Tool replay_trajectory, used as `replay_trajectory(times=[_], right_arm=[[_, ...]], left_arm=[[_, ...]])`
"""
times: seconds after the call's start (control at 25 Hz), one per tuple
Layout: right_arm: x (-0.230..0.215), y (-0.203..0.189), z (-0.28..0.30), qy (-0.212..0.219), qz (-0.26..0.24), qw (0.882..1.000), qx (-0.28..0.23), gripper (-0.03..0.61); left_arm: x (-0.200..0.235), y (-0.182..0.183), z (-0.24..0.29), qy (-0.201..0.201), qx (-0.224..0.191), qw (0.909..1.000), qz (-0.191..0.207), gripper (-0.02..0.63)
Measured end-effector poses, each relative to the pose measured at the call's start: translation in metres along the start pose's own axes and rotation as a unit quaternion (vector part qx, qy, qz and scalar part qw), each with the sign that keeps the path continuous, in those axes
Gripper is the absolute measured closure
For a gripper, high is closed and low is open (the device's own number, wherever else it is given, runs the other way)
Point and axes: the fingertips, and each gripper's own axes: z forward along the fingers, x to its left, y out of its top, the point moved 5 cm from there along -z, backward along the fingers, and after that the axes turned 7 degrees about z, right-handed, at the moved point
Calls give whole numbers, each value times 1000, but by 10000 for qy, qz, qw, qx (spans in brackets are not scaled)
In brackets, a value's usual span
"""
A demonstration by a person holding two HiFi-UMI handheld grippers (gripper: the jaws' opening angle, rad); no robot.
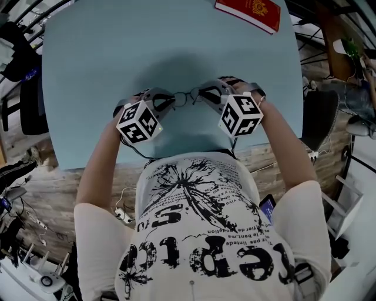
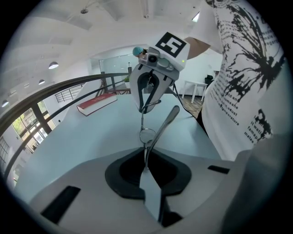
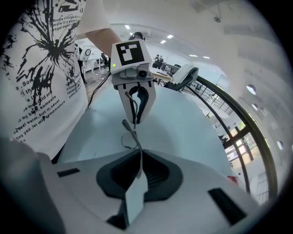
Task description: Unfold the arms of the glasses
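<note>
Item: glasses (image 1: 187, 97), held over the blue table (image 1: 88, 70). My left gripper (image 1: 171, 101) clenched on the frame (image 2: 147, 135); my right gripper (image 1: 204, 94) clenched on, I think, one arm (image 3: 132, 135).

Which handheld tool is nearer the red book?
The right tool: the red book lies at the pale blue table's far right corner, across the thin-framed glasses from the left tool.

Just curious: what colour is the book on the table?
The book is red; the head view shows it best.
</note>
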Motion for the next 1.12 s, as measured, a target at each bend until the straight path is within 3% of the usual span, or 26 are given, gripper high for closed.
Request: replay_trajectory(times=[0.44, 0.76, 1.12], right_arm=[[-5, -29, -17, -307, 955, 9943, -346, 551], [5, -40, -22, -184, 1067, 9939, -214, 549], [9, -32, -19, -188, 1072, 9939, -201, 545]], left_arm=[[8, -4, -7, 41, -489, 9980, -407, 581], [13, -7, -11, 260, -568, 9950, -778, 581], [10, -6, -13, 443, -585, 9933, -888, 580]])
